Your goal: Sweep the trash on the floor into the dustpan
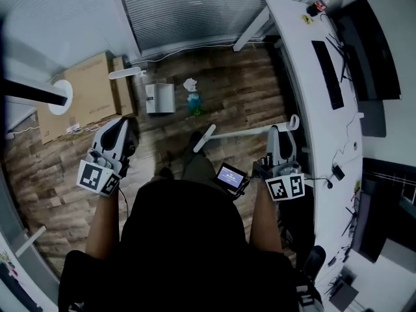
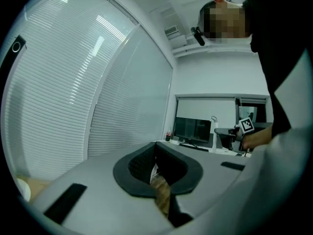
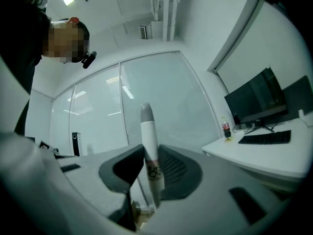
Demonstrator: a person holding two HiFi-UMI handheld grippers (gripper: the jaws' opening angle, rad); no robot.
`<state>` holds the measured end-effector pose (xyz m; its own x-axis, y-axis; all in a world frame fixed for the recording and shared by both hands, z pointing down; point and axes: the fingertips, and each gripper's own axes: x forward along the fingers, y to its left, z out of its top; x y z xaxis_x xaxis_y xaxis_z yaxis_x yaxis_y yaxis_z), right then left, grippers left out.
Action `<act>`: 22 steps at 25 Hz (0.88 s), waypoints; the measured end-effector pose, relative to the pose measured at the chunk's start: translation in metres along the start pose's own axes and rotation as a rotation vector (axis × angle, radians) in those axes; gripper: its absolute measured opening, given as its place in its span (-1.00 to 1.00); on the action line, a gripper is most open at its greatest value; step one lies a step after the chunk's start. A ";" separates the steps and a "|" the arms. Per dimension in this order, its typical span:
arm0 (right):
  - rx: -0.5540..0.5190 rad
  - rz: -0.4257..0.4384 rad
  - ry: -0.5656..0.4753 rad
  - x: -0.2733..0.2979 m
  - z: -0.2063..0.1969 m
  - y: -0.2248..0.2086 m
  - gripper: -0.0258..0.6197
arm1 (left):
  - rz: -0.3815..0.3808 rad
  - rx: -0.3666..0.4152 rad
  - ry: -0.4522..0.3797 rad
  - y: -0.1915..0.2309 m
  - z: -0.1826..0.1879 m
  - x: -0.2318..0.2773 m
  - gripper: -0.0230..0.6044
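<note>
Right gripper (image 3: 146, 168) clamps the white, grey-tipped round broom handle (image 3: 148, 131). It looks stiff, light and slick, best held mid-shaft. Left gripper (image 2: 160, 177) has its 2 jaws together, empty.

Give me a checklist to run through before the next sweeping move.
1. Grip of the right gripper on the white handle: ok, jaws clamped on it.
2. Tool in the left gripper: not ok, jaws together on nothing.
3. Trash in sight: ok, crumpled paper and blue-green piece lie on the wooden floor.
4. Dustpan located: cannot tell; a white boxy thing sits left of the trash in the head view.
5. Trash collected: not ok.
</note>
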<state>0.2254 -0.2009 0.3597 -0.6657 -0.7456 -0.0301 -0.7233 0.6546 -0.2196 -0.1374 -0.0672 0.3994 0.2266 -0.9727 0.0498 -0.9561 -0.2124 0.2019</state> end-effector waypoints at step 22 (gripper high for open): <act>0.031 0.390 0.085 0.187 -0.025 -0.145 -0.59 | 0.084 0.390 0.467 0.084 -0.018 0.140 -0.62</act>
<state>0.2005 -0.4322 0.4104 -0.9032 -0.4277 -0.0367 -0.4079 0.8818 -0.2368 -0.1827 -0.2191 0.4410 0.1210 -0.8625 0.4914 -0.9518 -0.2413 -0.1892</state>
